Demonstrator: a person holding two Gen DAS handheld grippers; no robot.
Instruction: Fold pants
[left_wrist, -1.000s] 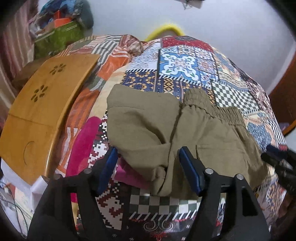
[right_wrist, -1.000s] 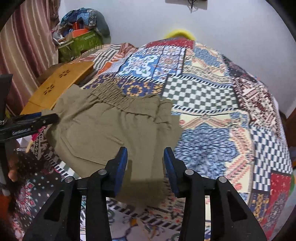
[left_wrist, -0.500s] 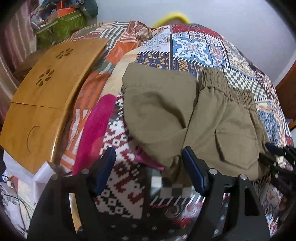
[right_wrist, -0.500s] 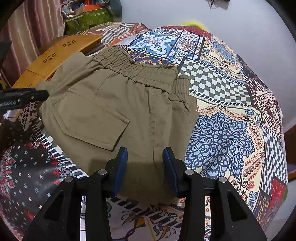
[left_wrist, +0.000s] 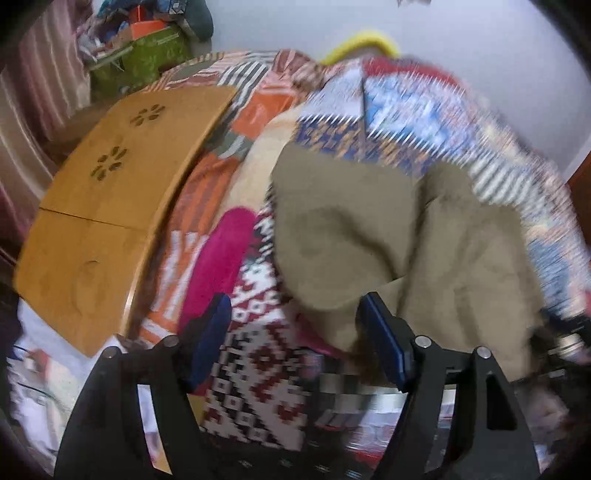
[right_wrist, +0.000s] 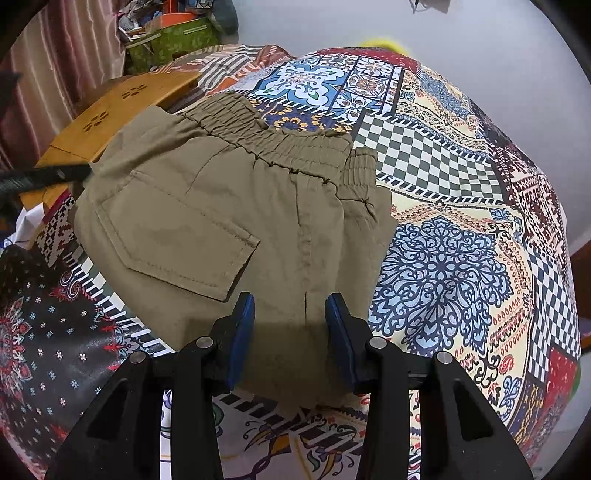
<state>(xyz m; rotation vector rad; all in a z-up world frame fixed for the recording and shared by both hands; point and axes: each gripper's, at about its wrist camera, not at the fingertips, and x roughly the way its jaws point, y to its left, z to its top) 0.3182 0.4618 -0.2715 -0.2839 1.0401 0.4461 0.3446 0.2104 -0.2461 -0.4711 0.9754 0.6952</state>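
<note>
Left tongs (left_wrist: 295, 339) now lower, beside folded pants (right_wrist: 229, 229); both tongs (right_wrist: 290, 332) agape, empty.

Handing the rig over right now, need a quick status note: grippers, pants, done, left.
Left gripper: open, empty, hovering at the near left edge of the olive-khaki elastic-waist pants; that view is blurred.
Right gripper: open, empty, over the pants' near edge.
Pants lie folded into a compact stack on the patchwork-print bedspread, waistband far, back pocket up.
Left: possibly a final fold or tidy; left side looks bunched.
</note>
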